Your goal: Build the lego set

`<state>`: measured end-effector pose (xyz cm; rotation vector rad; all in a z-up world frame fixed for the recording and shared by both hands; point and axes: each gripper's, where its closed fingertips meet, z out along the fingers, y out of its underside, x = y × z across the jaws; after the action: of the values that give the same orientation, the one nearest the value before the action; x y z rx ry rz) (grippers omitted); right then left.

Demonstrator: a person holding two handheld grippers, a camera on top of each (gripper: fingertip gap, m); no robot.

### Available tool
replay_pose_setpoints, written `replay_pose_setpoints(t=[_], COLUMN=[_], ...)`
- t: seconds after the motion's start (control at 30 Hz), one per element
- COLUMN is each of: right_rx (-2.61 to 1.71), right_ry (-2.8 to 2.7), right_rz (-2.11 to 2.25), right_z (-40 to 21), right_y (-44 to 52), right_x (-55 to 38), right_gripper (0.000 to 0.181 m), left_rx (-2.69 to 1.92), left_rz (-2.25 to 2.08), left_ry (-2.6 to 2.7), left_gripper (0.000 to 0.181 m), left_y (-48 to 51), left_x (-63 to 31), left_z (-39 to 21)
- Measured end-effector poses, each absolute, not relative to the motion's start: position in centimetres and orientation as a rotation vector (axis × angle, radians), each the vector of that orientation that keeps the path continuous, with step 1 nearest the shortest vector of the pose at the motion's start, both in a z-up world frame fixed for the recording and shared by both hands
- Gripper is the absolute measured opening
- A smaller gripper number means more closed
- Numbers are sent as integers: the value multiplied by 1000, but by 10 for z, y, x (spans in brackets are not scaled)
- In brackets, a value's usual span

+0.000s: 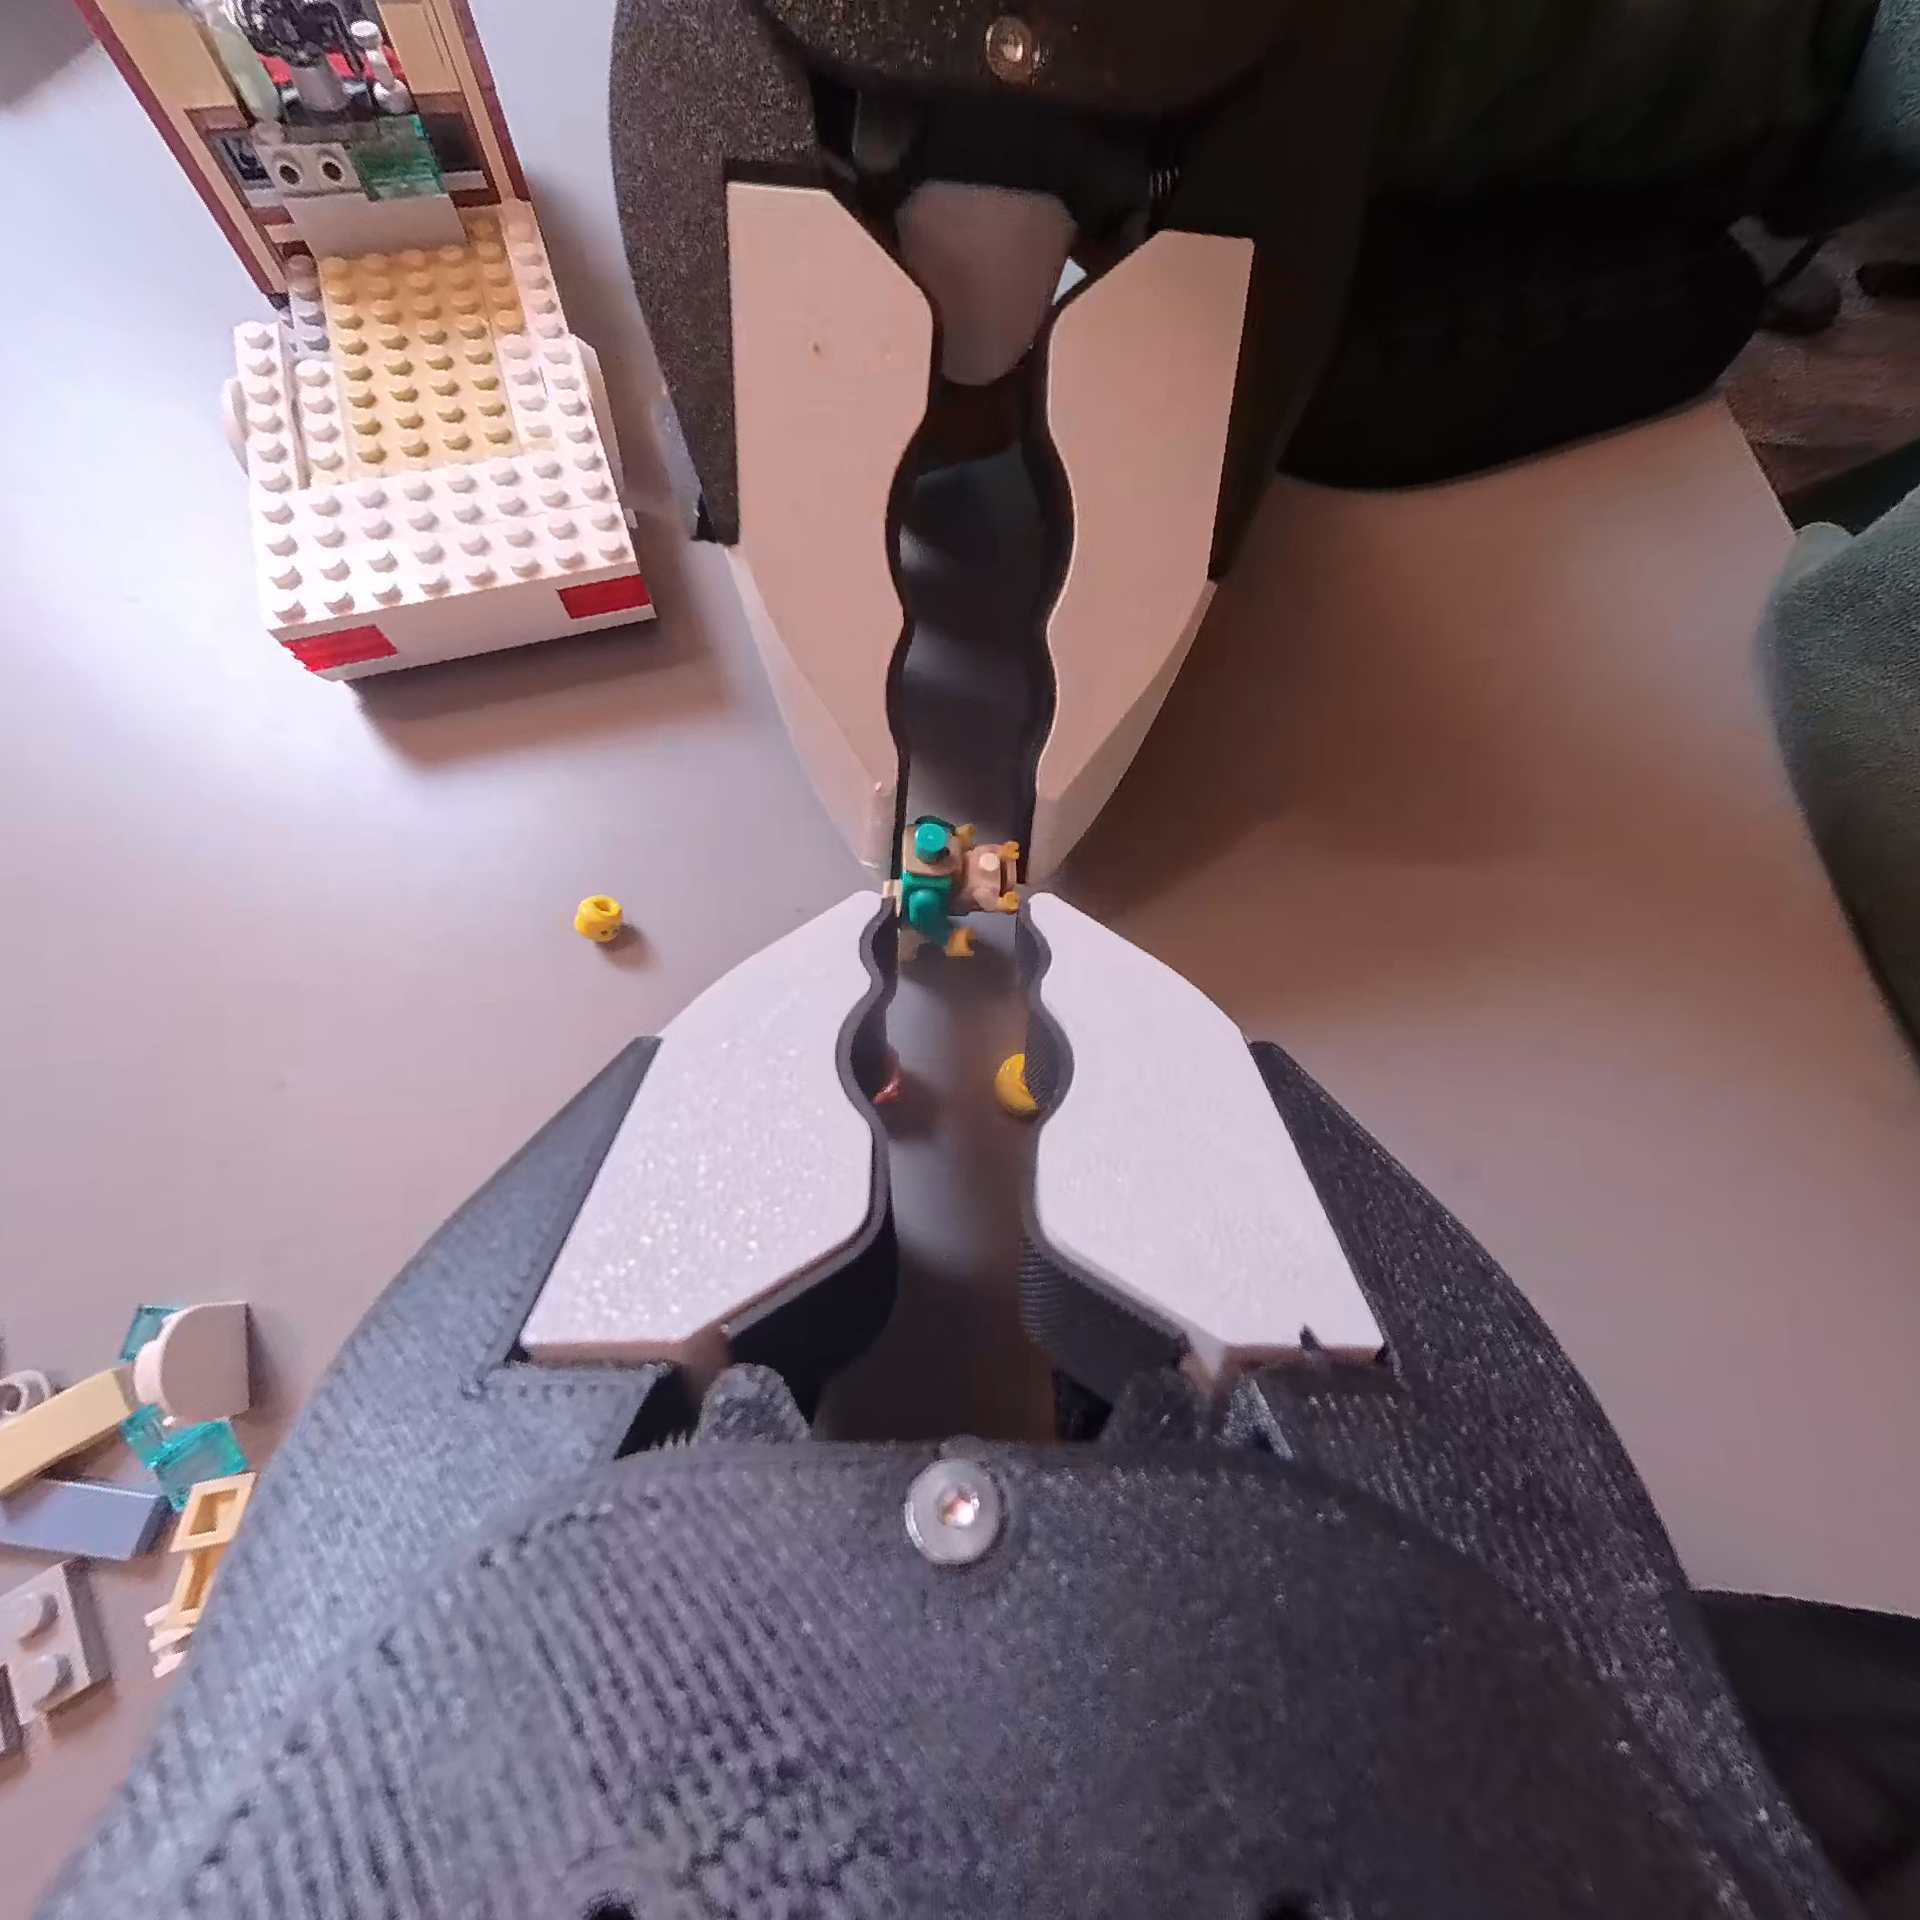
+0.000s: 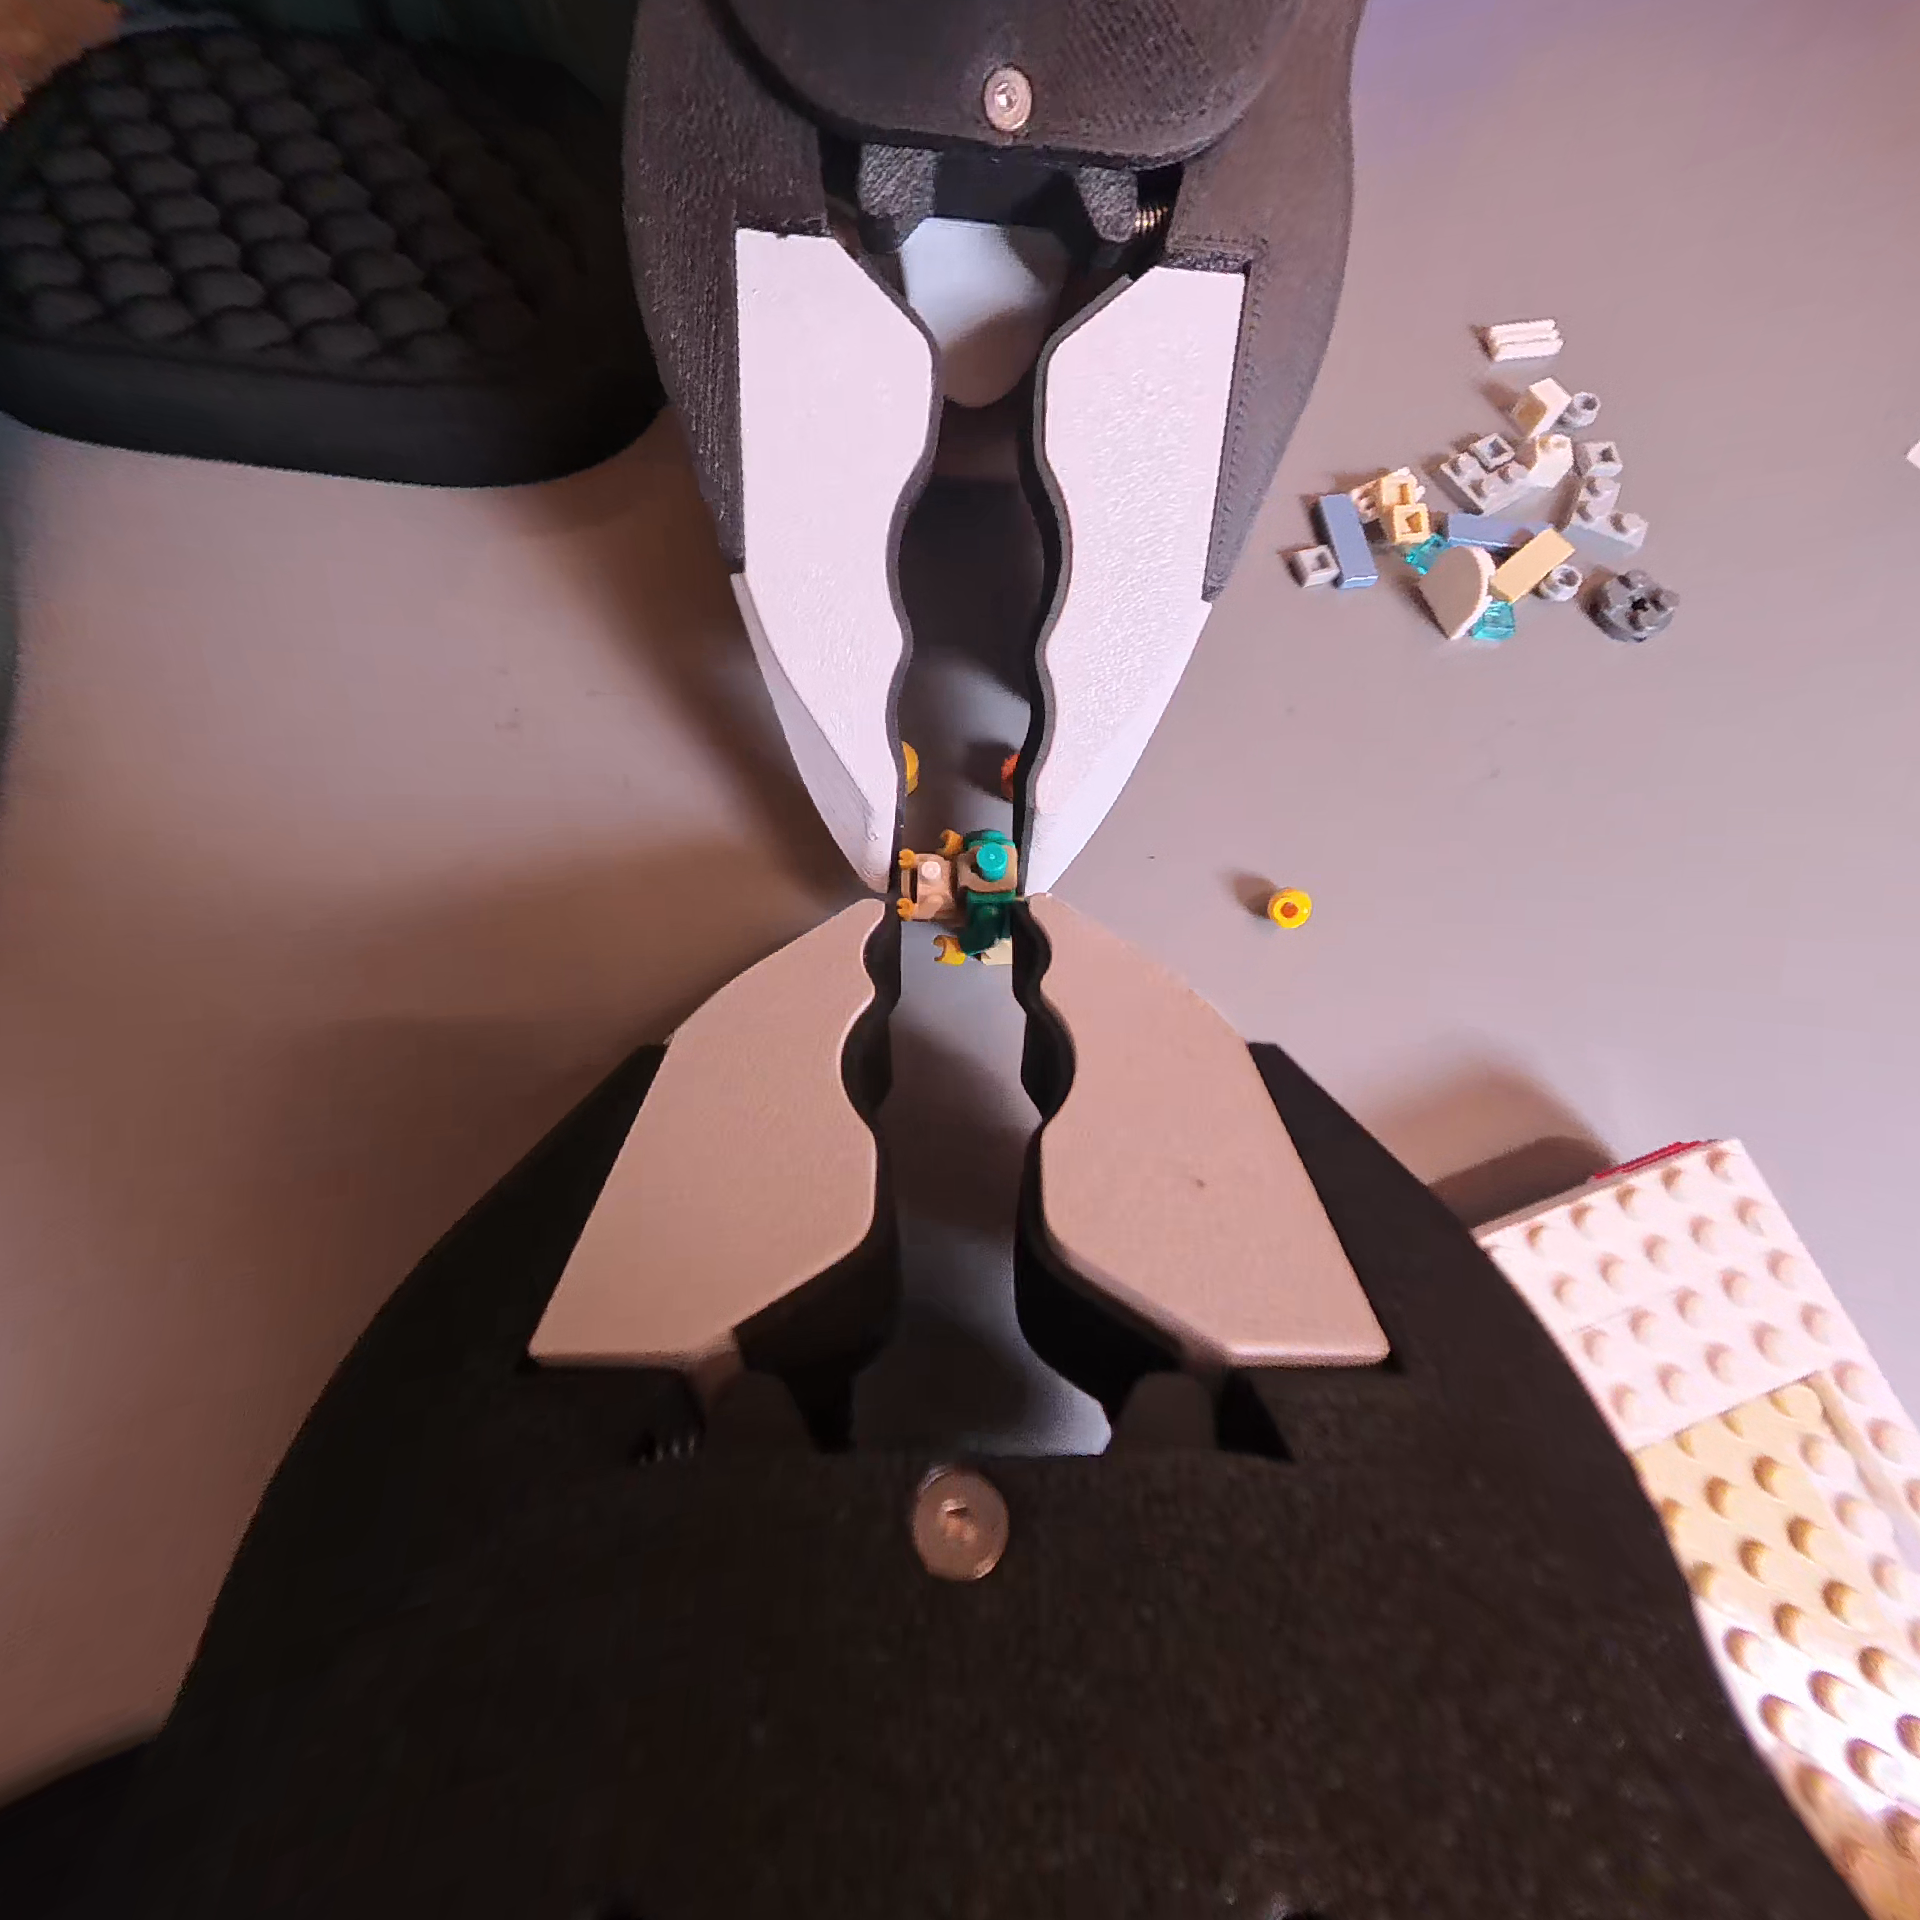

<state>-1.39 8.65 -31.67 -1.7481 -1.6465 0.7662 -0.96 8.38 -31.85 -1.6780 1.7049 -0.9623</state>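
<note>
Grippers tip to tip: left gripper and right gripper both clamp the minifigure between them; head lies loose at left.

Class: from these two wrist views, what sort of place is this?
Probably a home or office hobby desk: a plain grey tabletop, loose Lego pieces, a half-built model, and a dark mesh cushion.

Both wrist cameras are looking steeply down from close above the bench, facing each other, sharing the small teal figure between them.
</note>
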Motion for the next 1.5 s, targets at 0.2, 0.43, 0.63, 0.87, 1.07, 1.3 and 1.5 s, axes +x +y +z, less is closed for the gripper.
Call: replay_pose_setpoints(t=[0.2,0.43,0.63,0.87,1.07,1.3,1.5], right_rx=[-1774,-1757,-1769,-1834,-1814,-1792,-1815], right_ry=[-1628,-1607,-1618,-1584,-1602,-1502,-1536], right_rz=[795,788,783,827,800,815,807], right_z=[-316,-309,-313,-313,-311,-292,-300], right_y=[87,89,89,90,89,97,94], right_x=[-13,-10,-9,-9,-8,-12,-13], right_gripper=[21,22,20,20,25,10,6], left_rx=[-1692,-1711,-1727,-1703,-1691,-1681,-1665], left_rz=[-966,-932,-962,-914,-871,-866,-851], left_ry=[1701,1701,1685,1706,1704,1713,1720], left_gripper=[20,15,15,21,15,15,15], left_y=[84,86,86,86,88,87,86], left_x=[-10,-9,-7,-5,-5,-4,-4], left_z=[-319,-320,-320,-324,-325,-325,-325])
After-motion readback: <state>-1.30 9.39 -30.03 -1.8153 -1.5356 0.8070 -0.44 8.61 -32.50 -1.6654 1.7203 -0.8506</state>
